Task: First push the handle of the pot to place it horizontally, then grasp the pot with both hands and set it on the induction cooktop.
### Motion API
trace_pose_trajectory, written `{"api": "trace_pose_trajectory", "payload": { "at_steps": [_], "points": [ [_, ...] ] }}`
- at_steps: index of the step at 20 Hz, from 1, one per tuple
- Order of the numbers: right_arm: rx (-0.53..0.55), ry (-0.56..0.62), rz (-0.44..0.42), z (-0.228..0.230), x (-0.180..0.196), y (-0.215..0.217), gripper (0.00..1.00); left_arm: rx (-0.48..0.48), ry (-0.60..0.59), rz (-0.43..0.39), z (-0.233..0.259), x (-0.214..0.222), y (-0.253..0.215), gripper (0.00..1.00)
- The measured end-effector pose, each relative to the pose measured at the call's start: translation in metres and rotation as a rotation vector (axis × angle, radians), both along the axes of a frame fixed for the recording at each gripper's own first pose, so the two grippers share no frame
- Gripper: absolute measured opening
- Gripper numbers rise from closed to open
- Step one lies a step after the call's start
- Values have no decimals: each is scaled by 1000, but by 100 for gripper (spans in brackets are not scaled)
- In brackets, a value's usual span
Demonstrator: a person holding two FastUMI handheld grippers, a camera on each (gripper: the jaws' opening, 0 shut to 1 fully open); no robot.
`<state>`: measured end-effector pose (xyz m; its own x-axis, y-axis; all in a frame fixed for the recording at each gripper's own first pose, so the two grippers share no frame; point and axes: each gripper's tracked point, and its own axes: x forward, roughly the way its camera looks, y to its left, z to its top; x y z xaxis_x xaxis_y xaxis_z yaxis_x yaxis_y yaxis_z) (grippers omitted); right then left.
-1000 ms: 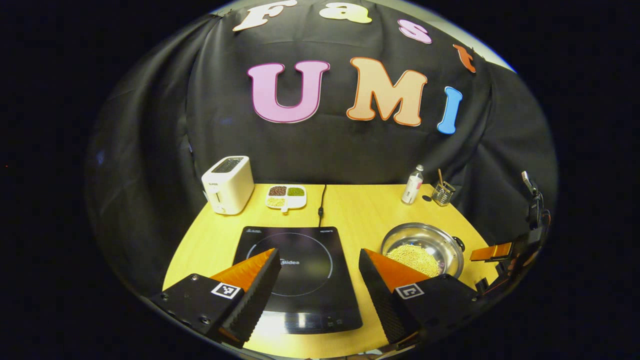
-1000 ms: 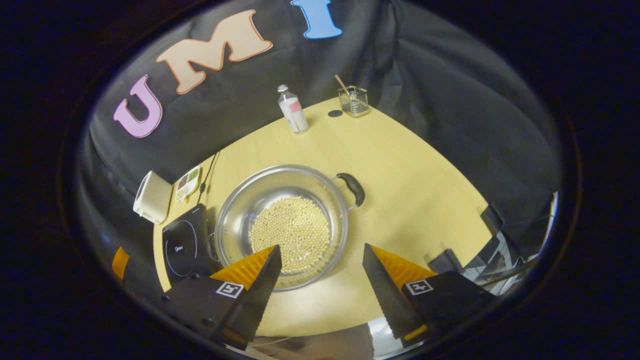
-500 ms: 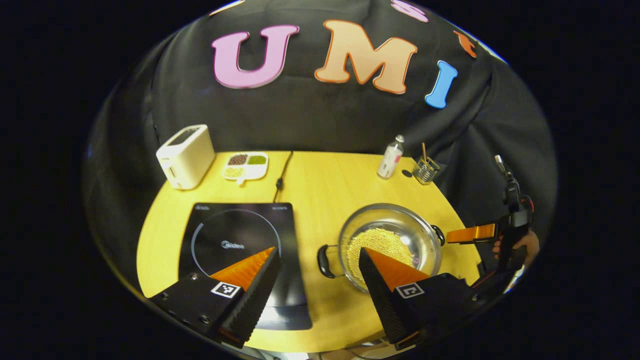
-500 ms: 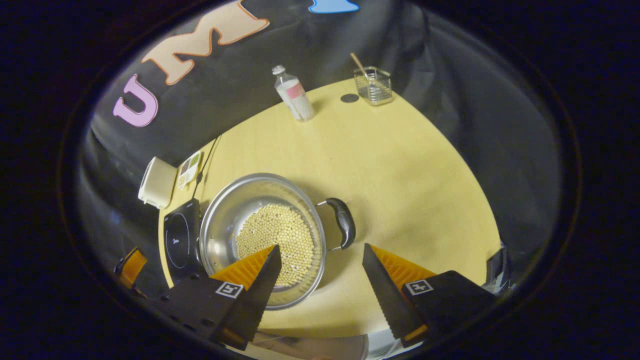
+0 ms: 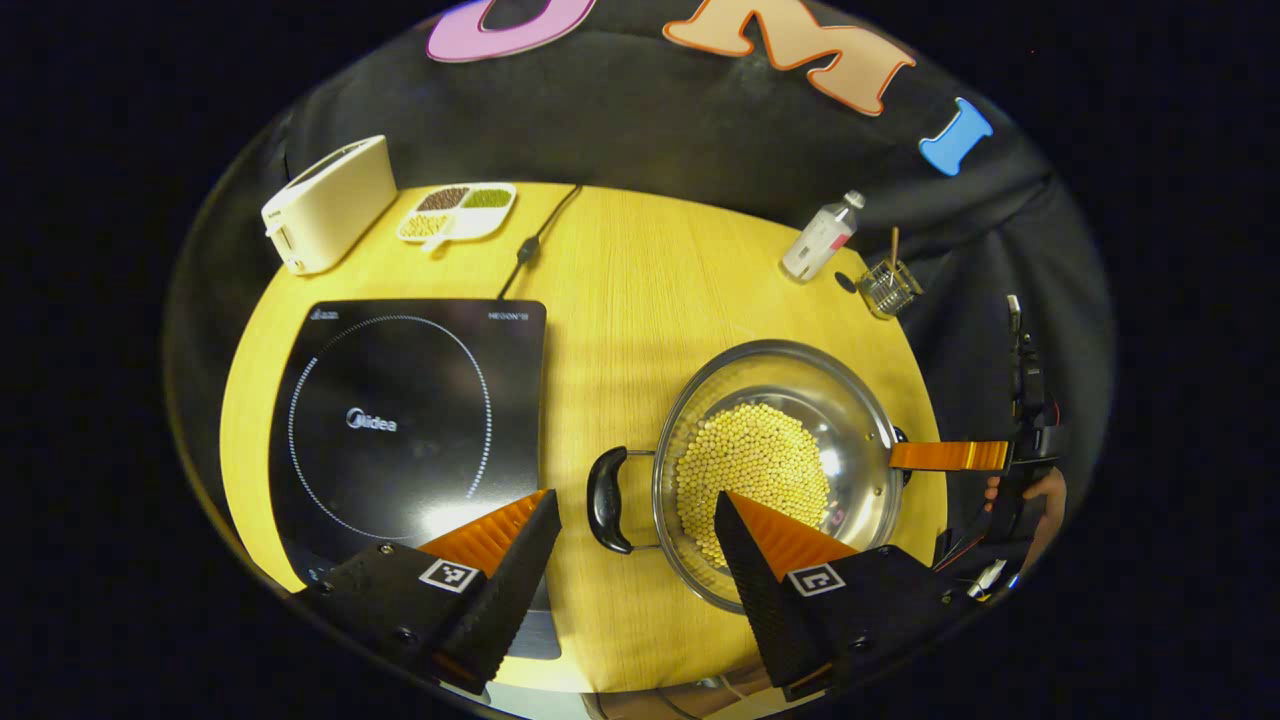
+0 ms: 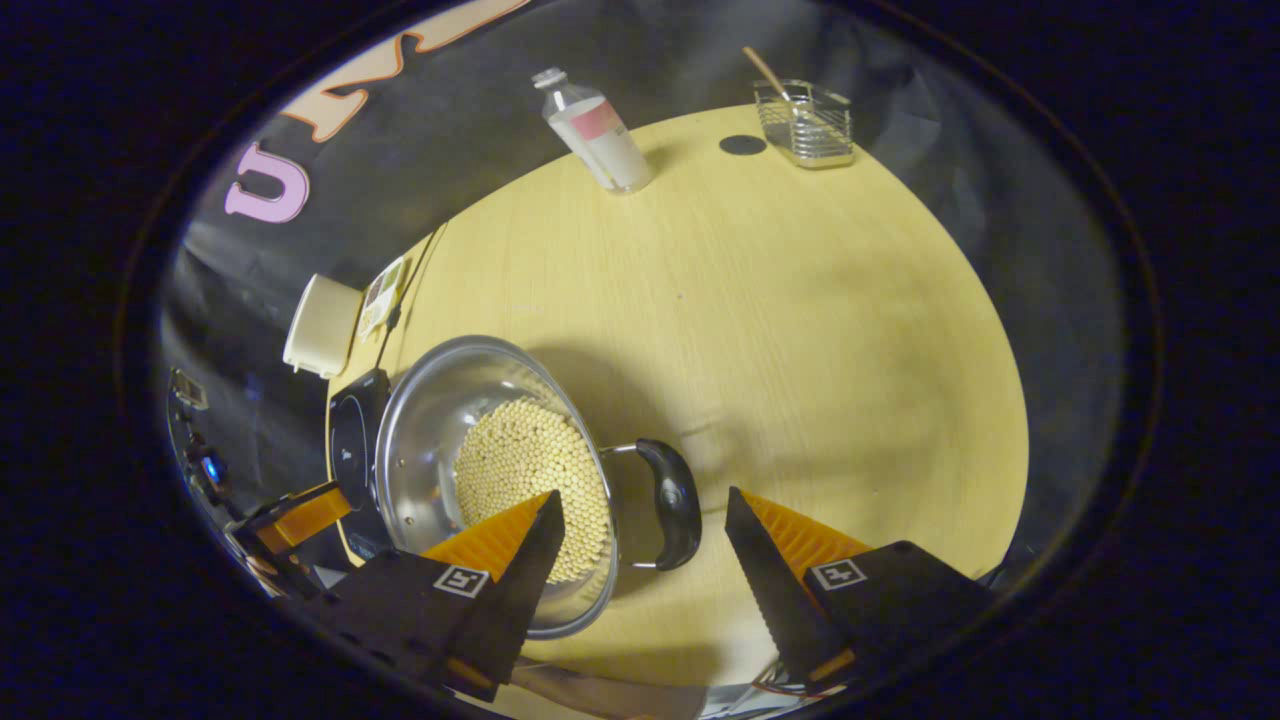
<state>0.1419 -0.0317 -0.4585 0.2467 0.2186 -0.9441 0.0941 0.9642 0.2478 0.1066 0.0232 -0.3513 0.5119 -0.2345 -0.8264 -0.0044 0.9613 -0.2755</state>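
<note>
A steel pot (image 5: 790,385) holding pale beans (image 5: 750,465) stands on the yellow table, to the right of the black induction cooktop (image 5: 400,420). Its two dark handles point left and right. My left gripper (image 5: 632,497) is open, and the pot's left handle (image 5: 603,500) lies just ahead between its fingers. In the right gripper view, my right gripper (image 6: 640,493) is open too, with the other handle (image 6: 672,500) of the pot (image 6: 430,420) between its fingertips. The right gripper (image 5: 950,456) reaches the pot's far rim in the left gripper view, held by a hand (image 5: 1040,492).
A white toaster (image 5: 325,205) and a divided dish (image 5: 457,210) stand at the back left, with the cooktop's cord (image 5: 535,240) beside them. A bottle (image 5: 822,237) and a glass holder (image 5: 888,287) stand at the back right. Bare tabletop (image 6: 780,330) lies beyond the pot.
Both grippers have come down and closer to the pot. The left one swung right from the cooktop to the left handle; the right handle now sits between the right gripper's fingers.
</note>
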Motion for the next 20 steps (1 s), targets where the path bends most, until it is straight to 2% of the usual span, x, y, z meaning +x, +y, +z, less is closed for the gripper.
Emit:
{"api": "trace_pose_trajectory", "payload": {
  "at_steps": [4, 5, 6, 7, 10, 11, 12, 14, 15, 16, 18, 19, 20],
  "points": [
    [30, 50, 56, -16, 1, 0, 91, -12, 92, -14, -26, 6, -9, 96],
    [39, 61, 67, -19, 1, 0, 99, -14, 111, -16, -31, 7, -10, 96],
    [56, 71, 73, -22, 1, 2, 92, -13, 126, -19, -35, 7, -11, 100],
    [65, 81, 78, -25, 1, 3, 91, -13, 138, -20, -39, 9, -12, 95],
    [97, 106, 97, -36, 1, 8, 85, -7, 175, -24, -50, 11, -13, 94],
    [109, 117, 98, -36, 1, 9, 86, -7, 187, -24, -53, 10, -13, 99],
    [123, 125, 100, -39, 3, 12, 86, -6, 200, -22, -56, 10, -12, 92],
    [149, 154, 108, -42, 0, 16, 86, -4, 230, -18, -62, 8, -11, 87],
    [152, 166, 112, -45, -1, 17, 76, 5, 237, -19, -64, 8, -9, 86],
    [167, 177, 112, -47, 0, 18, 86, 15, 241, -15, -67, 10, -8, 83],
    [182, 210, 114, -51, -2, 21, 61, 37, 255, -7, -72, 11, -4, 77],
    [179, 215, 120, -53, -4, 21, 60, 43, 276, -1, -75, 8, 0, 75],
    [196, 218, 121, -47, 1, 17, 58, 30, 272, 13, -69, 10, 1, 64]
  ]
}}
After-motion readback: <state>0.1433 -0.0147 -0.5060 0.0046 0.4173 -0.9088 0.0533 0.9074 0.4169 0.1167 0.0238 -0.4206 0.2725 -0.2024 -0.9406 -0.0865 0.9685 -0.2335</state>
